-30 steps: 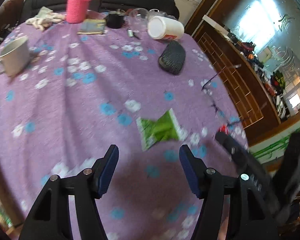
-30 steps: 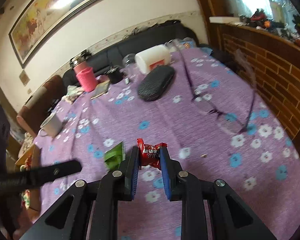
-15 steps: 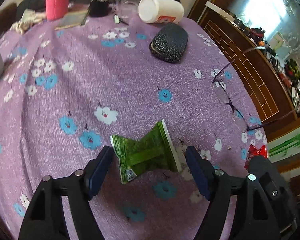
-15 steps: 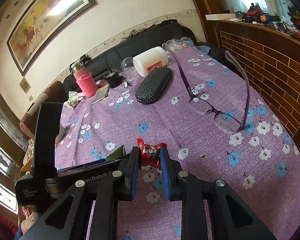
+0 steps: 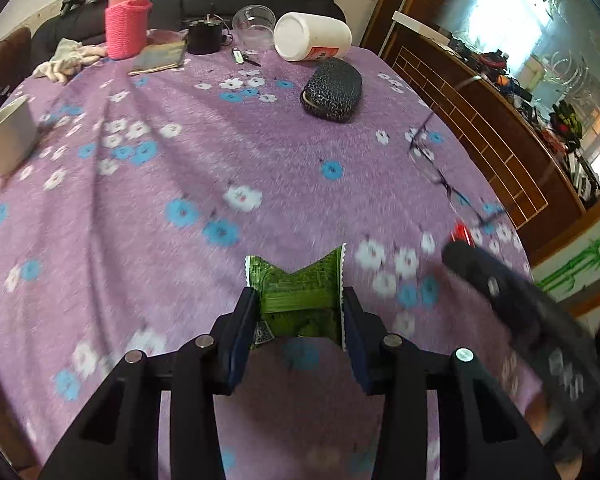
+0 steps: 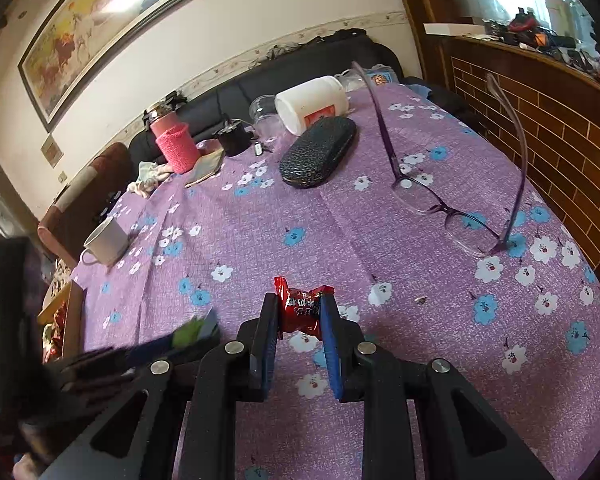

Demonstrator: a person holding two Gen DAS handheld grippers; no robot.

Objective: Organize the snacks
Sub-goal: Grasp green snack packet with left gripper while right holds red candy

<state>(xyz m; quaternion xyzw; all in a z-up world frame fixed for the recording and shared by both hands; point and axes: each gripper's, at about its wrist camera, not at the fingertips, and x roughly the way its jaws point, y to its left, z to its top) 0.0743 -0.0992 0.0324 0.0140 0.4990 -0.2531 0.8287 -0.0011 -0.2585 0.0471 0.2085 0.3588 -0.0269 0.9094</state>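
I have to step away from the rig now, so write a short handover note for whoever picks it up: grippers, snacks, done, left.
Left gripper: jaws have just been closing and now pinch the green snack packet by its sides, low over the purple floral tablecloth.
Right gripper: shut on the red wrapped candy, just above the cloth.
Done: both snacks are gripped.
Left: carry both to wherever snacks are being gathered; no container shows clearly in either view.
Watch: the purple glasses lie close to the right of the candy.
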